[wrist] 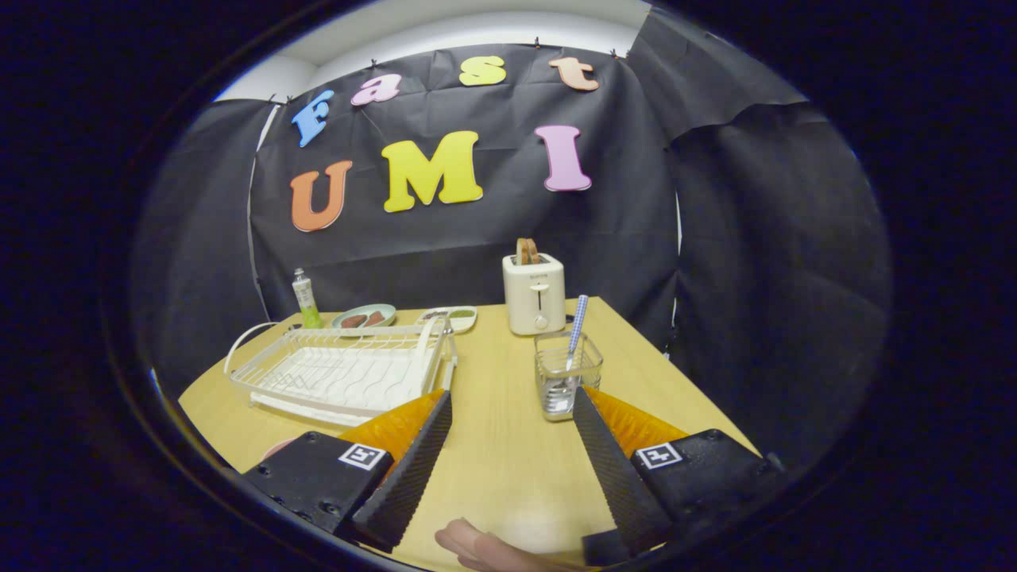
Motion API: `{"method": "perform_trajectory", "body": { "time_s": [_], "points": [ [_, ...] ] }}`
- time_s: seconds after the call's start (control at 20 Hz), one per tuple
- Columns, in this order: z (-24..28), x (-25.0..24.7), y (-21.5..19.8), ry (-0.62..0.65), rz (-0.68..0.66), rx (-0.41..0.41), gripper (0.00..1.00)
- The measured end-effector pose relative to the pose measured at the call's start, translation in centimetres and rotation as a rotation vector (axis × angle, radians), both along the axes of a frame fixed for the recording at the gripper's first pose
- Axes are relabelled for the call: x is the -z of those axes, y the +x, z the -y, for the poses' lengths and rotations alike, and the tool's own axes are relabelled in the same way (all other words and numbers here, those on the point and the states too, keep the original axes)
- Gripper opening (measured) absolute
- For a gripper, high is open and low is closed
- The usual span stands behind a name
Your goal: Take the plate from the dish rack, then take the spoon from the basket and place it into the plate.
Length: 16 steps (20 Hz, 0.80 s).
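Observation:
My gripper (512, 396) stands open over the wooden table (500, 469), with nothing between its fingers. A clear square basket (567, 373) sits just ahead of the right fingertip. In it a spoon (578, 324) stands upright, its blue-checked handle sticking out of the top. The white wire dish rack (342, 369) lies ahead of the left finger, and no plate shows in its slots. A pink rounded edge (276, 450), possibly a plate, peeks out beside the left finger's base and is mostly hidden by it.
A cream toaster (534, 294) with bread in it stands behind the basket at the table's far edge. A green-capped bottle (304, 300) and two small dishes of food (364, 318) (454, 318) sit behind the rack. A person's hand (477, 548) shows below the fingers.

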State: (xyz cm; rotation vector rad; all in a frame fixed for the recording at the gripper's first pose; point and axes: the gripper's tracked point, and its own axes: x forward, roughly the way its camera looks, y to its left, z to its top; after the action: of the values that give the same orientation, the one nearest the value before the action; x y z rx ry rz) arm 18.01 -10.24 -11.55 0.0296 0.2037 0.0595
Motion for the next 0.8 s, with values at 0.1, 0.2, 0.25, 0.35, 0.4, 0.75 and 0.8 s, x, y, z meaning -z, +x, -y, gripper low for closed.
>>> {"method": "perform_trajectory", "body": {
  "time_s": [0.1,0.2,0.25,0.35,0.4,0.75,0.8],
  "points": [
    [1.2,-0.4,2.2,0.000,-0.010,-0.024,0.99],
    [3.0,-1.5,4.5,-0.017,0.016,-0.012,0.98],
    [3.5,-1.9,5.7,-0.021,0.021,-0.012,0.98],
    [3.7,-2.1,8.1,-0.012,0.021,-0.027,0.98],
    [4.0,-2.1,9.7,0.002,0.013,-0.025,0.98],
    [4.5,-1.4,18.3,0.119,-0.087,-0.037,0.93],
    [4.4,-1.4,19.2,0.142,-0.099,-0.050,0.89]
  ]
}}
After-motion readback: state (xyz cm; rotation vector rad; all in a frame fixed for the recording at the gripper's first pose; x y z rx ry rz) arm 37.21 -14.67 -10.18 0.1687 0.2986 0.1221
